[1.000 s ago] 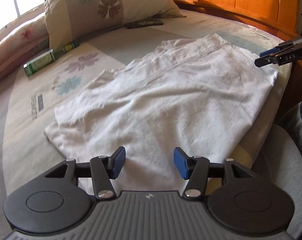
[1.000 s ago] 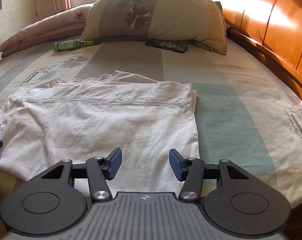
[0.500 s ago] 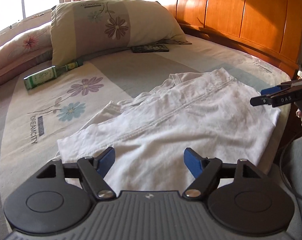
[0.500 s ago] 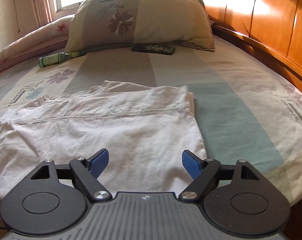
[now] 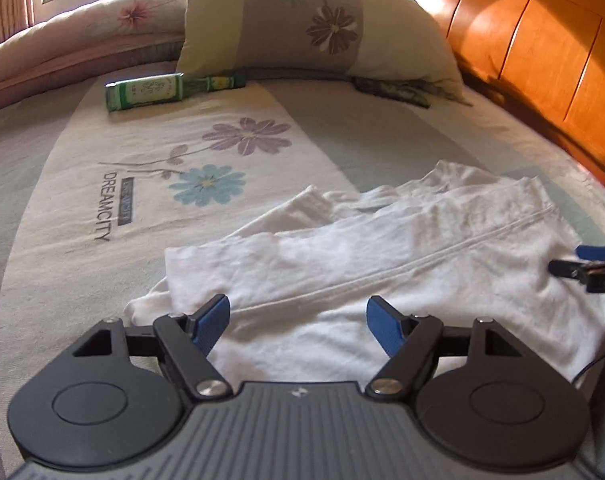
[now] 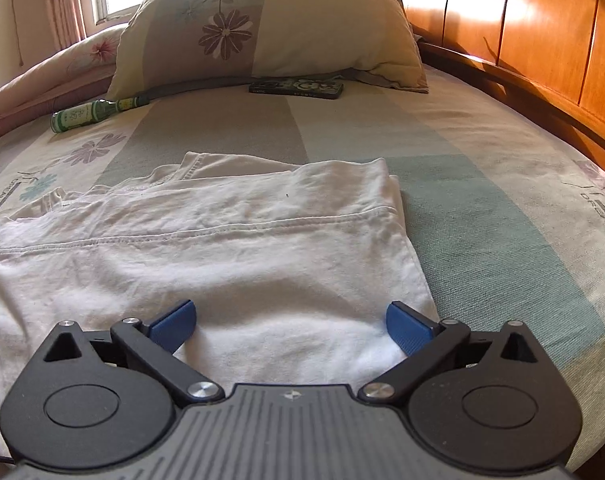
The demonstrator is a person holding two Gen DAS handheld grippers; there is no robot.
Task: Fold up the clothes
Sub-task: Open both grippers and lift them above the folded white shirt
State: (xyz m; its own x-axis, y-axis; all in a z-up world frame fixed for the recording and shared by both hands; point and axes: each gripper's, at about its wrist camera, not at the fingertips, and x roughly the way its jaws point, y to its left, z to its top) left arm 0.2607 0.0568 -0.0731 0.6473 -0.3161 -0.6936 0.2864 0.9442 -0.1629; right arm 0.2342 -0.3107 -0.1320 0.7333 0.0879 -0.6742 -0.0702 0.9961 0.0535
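Observation:
A white garment lies folded flat on the bed near its front edge, a stitched seam running across it. My left gripper hovers open over the garment's near left part, with cloth seen between the blue pads but not pinched. In the right wrist view the same garment fills the lower middle. My right gripper is over its near right corner, jaws still opening wide, nothing pressed between them. One fingertip of the right gripper shows at the right edge of the left wrist view.
A flowered pillow leans at the head of the bed. A green bottle and a dark flat case lie in front of it. The orange wooden headboard curves along the right. The striped flowered bedsheet surrounds the garment.
Both grippers' jaws have spread wider. The left gripper swung leftward and rolled, showing more bedsheet. The right gripper moved down and closer to the garment's near right corner.

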